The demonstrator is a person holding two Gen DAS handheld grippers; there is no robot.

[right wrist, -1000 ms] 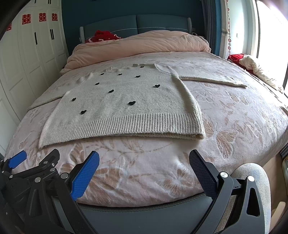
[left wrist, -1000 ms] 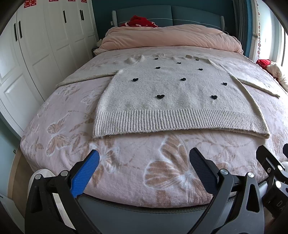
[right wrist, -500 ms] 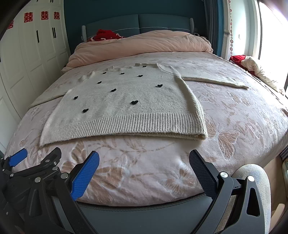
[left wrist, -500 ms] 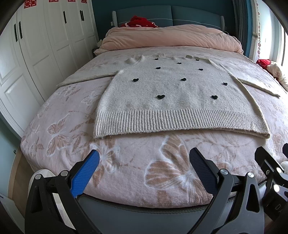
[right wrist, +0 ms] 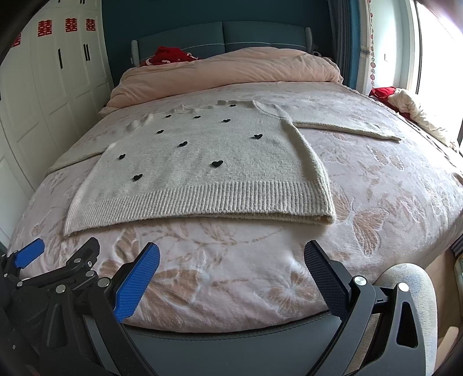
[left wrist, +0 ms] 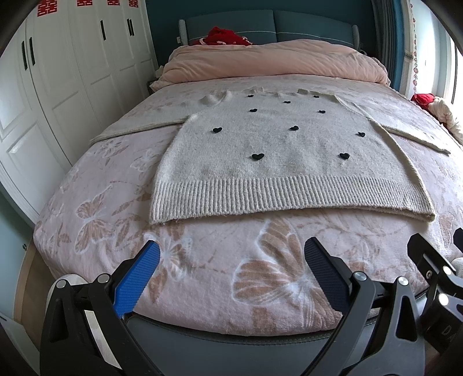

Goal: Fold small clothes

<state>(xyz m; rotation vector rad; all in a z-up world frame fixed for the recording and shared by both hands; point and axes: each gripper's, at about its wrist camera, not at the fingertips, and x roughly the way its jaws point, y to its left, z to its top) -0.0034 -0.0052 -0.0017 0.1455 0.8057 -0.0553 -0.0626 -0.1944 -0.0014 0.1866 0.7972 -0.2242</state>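
Closest in, the left gripper [left wrist: 231,272] hangs over the foot of the bed with its jaws spread wide and nothing between them. Same deal with the right gripper [right wrist: 231,272], jaws wide apart and empty, sitting just beside the left one at the bed's near edge. Neither touches any fabric.

Under both is the bed [left wrist: 95,219], covered in a pink blanket with a butterfly print. A little past the jaws lies the sweater [left wrist: 277,162], a cream knit with small black hearts dotted over the front. It's laid out flat, front up, ribbed hem toward the grippers and neck toward the headboard. Both sleeves are stretched out sideways, one toward the wardrobe side and one toward the window side. From the right camera the sweater [right wrist: 208,170] sits a bit left of centre.

Behind it there's a bunched-up pink duvet [left wrist: 275,60] across the top of the bed, then something red [left wrist: 225,36] against the teal headboard [left wrist: 312,26]. White wardrobe doors [left wrist: 72,72] run along the left side.
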